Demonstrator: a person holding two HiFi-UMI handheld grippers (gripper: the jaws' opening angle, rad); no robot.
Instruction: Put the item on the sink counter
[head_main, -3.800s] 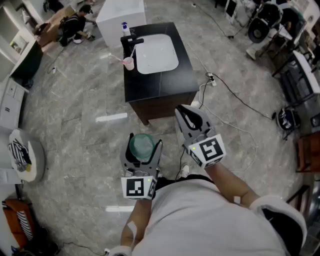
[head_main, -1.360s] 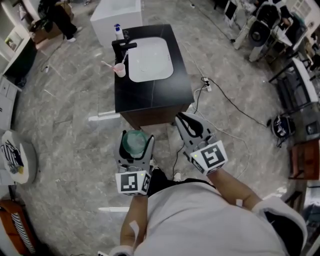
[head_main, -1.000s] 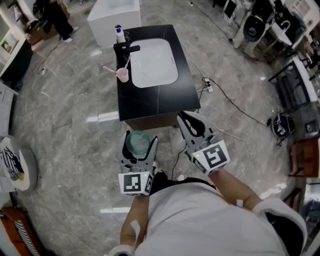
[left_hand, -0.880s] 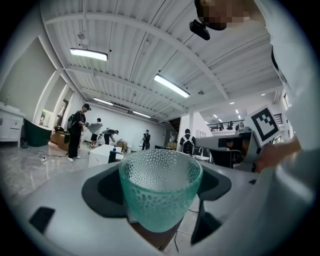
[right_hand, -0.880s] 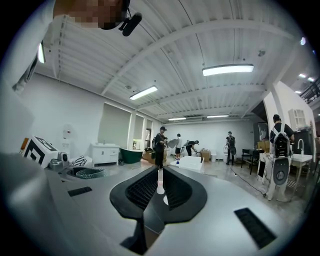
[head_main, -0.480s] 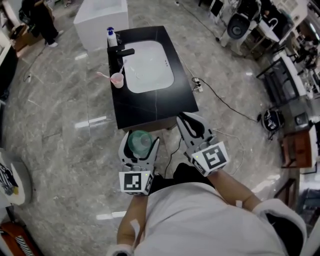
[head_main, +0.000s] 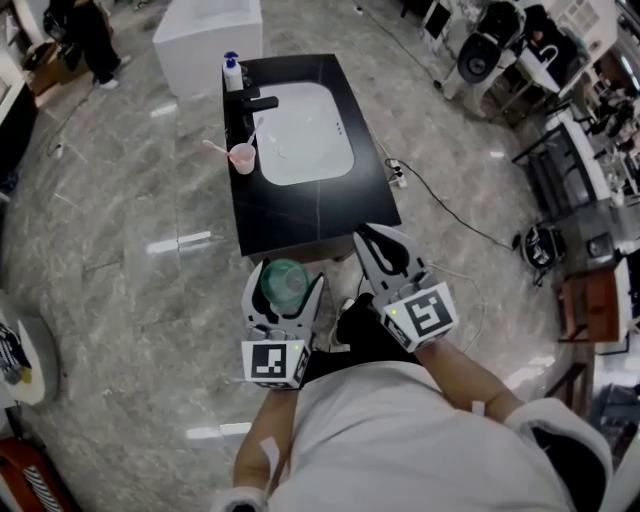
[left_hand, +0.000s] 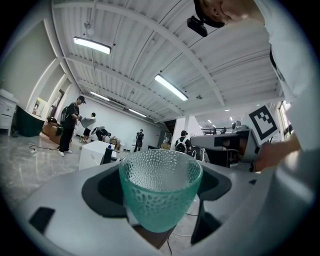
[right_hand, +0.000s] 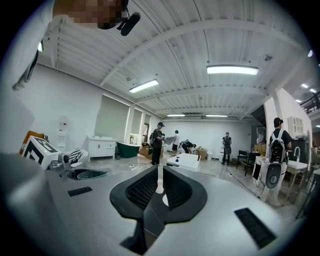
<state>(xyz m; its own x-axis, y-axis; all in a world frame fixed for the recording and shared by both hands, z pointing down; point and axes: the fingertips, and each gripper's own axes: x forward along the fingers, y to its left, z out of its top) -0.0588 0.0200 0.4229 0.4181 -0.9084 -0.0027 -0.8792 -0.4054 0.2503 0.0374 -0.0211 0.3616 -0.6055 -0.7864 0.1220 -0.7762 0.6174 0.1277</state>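
A green dimpled glass cup (head_main: 285, 281) (left_hand: 160, 192) stands upright between the jaws of my left gripper (head_main: 284, 288) (left_hand: 161, 187), which is shut on it. I hold it in the air just short of the near end of the black sink counter (head_main: 300, 205). That counter carries a white basin (head_main: 305, 133). My right gripper (head_main: 383, 250) (right_hand: 160, 191) hangs beside the left one, shut and empty, with only a thin slit between its pads.
On the counter's left side stand a pink cup with a toothbrush (head_main: 241, 157), a black tap (head_main: 258, 104) and a soap bottle (head_main: 233, 72). A white block (head_main: 208, 40) stands beyond the counter. Cables (head_main: 440, 205) trail over the floor to the right. People stand far off (left_hand: 69, 125).
The counter has come nearer in the head view as I walk toward it. Both grippers keep the same pose, the cup still in the left one.
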